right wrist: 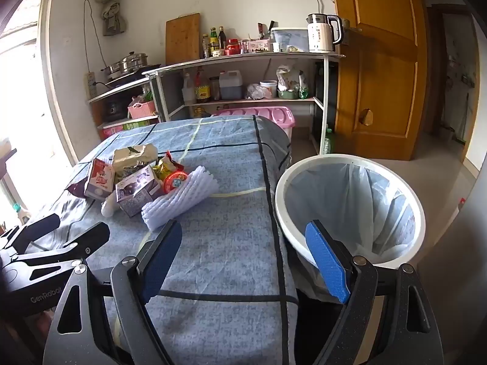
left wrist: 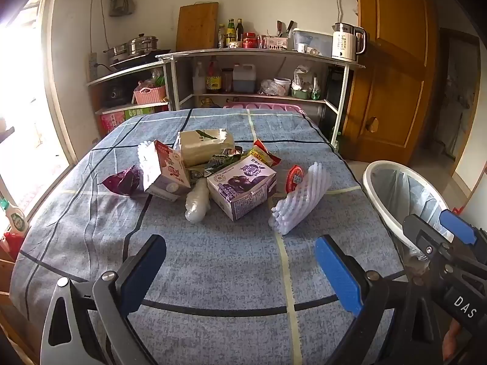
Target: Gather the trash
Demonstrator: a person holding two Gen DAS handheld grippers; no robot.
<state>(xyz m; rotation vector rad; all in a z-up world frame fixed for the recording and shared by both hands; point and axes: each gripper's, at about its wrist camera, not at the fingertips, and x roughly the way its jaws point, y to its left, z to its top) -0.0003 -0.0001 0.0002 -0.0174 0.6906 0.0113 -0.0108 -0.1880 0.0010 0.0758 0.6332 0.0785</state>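
A pile of trash lies mid-table on the blue plaid cloth [left wrist: 213,258]: a purple milk carton [left wrist: 242,187], a red-and-white carton [left wrist: 166,172], a white foam net sleeve [left wrist: 299,202], a red round lid [left wrist: 294,177], a tan paper pack [left wrist: 205,146], a purple wrapper [left wrist: 124,181] and a clear plastic wad [left wrist: 197,200]. My left gripper [left wrist: 240,269] is open and empty, near the table's front edge, short of the pile. My right gripper [right wrist: 243,255] is open and empty, over the table's right edge beside the white lined bin [right wrist: 350,210]. The pile also shows in the right wrist view [right wrist: 137,188].
The bin [left wrist: 404,194] stands on the floor right of the table. Kitchen shelves [left wrist: 258,57] with bottles, pots and a kettle [left wrist: 347,41] stand behind the table. A pink tub [right wrist: 258,114] sits at the far end. A wooden door [right wrist: 380,60] is at right.
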